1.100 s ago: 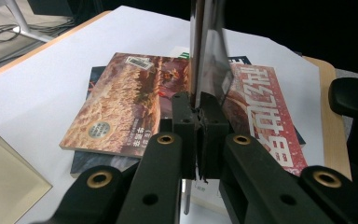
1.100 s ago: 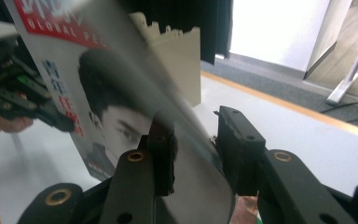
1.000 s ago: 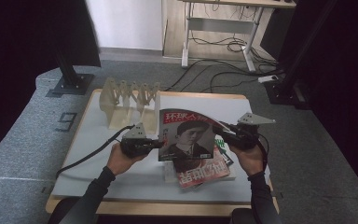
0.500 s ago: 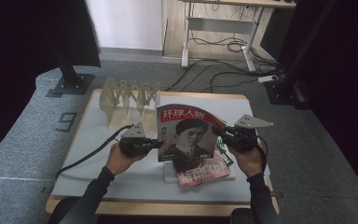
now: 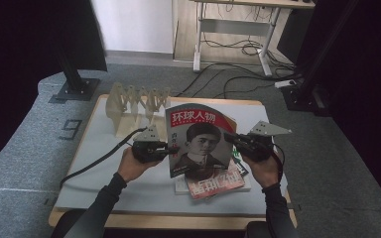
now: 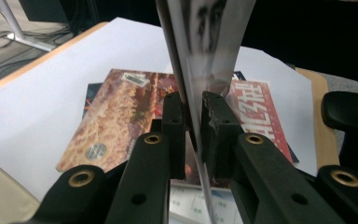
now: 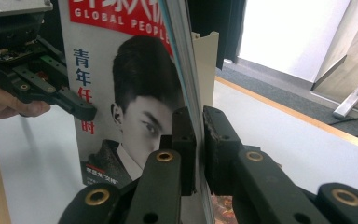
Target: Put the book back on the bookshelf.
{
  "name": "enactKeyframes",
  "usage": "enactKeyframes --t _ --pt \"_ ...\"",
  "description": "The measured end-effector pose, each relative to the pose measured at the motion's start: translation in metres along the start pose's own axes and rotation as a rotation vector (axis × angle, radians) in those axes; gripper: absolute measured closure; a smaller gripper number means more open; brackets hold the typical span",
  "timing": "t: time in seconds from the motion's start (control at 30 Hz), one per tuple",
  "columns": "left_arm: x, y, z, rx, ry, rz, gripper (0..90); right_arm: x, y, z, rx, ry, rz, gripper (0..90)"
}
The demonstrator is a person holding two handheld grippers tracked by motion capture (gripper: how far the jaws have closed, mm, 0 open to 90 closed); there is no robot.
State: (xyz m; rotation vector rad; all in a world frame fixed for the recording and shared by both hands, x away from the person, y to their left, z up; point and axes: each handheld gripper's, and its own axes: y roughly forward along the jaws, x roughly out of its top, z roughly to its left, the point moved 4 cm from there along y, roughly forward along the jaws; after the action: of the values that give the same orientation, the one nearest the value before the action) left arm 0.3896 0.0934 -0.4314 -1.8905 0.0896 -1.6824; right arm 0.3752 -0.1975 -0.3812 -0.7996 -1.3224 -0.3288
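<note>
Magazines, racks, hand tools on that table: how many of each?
Magazines: 4, one held upright, at least three flat in the pile
File rack: 1
Grippers: 2, left gripper and right gripper
Total: 7

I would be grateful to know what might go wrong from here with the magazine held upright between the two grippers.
The magazine is pinched only at its side edges by the left gripper and right gripper, so the thin pages may sag or slip out. Lowered carelessly, it could nudge the stack of magazines beneath it. Carried toward the rack, it might catch a divider.
</note>
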Motion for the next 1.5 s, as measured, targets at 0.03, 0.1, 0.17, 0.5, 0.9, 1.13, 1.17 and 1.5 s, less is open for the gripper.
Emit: enactKeyframes --t 0.03,0.1,0.17,0.5,0.9,1.13,1.17,1.5 --pt "0.003 0.001 0.0 0.006 0.002 0.001 79.9 0.0 0.0 0.0 0.0 0.004 -0.003 82.4" --pt "0.006 0.002 0.0 0.013 0.006 0.0 79.9 -0.001 -0.001 -0.001 0.002 0.008 -0.003 82.2" --pt "0.008 0.003 0.0 0.008 -0.009 -0.013 80.0 -0.002 -0.002 -0.002 0.003 0.006 -0.004 81.9" --pt "0.016 0.008 0.0 0.05 -0.015 0.018 80.2 -0.003 0.0 -0.005 0.0 0.02 -0.005 80.3" --pt "0.038 -0.003 0.004 0.011 -0.022 -0.003 79.2 -0.005 -0.001 -0.006 0.001 0.025 -0.005 78.8" --pt "0.044 -0.008 0.008 -0.033 -0.037 0.011 81.0 -0.006 -0.002 -0.008 0.001 0.032 -0.002 76.6" --pt "0.045 -0.008 0.008 -0.03 -0.033 0.007 80.3 -0.007 -0.001 -0.008 0.0 0.032 0.0 76.5" --pt "0.053 -0.014 0.006 -0.015 0.001 0.001 84.8 -0.011 0.002 -0.01 -0.026 0.039 0.034 71.8"
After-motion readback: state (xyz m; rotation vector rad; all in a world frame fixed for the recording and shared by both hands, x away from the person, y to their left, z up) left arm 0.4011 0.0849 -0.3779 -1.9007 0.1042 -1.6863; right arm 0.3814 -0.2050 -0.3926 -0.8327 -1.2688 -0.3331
